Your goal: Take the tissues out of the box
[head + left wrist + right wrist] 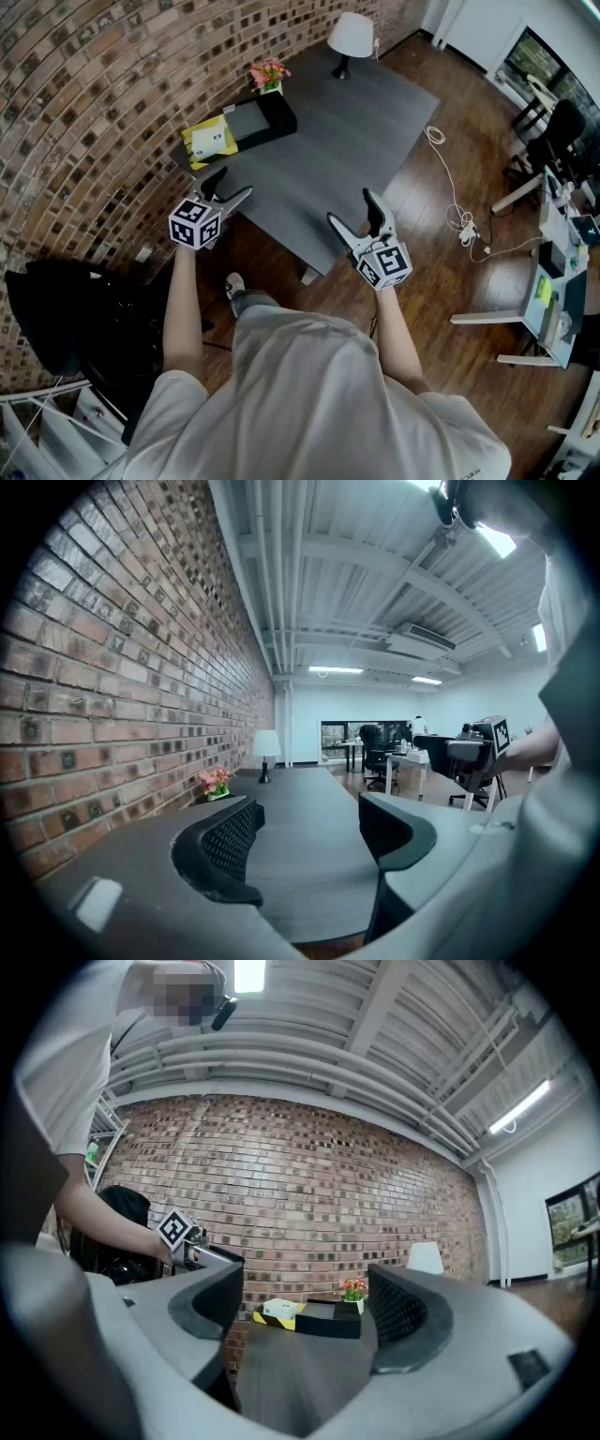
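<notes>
Clearly, the yellow tissue box (211, 139) lay at the bench's (347, 122) far left corner, ahead of both grippers and well apart from them. The left gripper (234, 183) hovered nearer it than the right gripper (349, 206). Both grippers' fingers (225, 841) stood apart, holding nothing.

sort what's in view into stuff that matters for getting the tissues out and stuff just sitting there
For the job: yellow-and-white tissue box on the dark grey table; left gripper and right gripper, both open and empty.

Just lying about: black rectangular box beside it, pink flowers in a small pot, white table lamp, white cable on the floor.
</notes>
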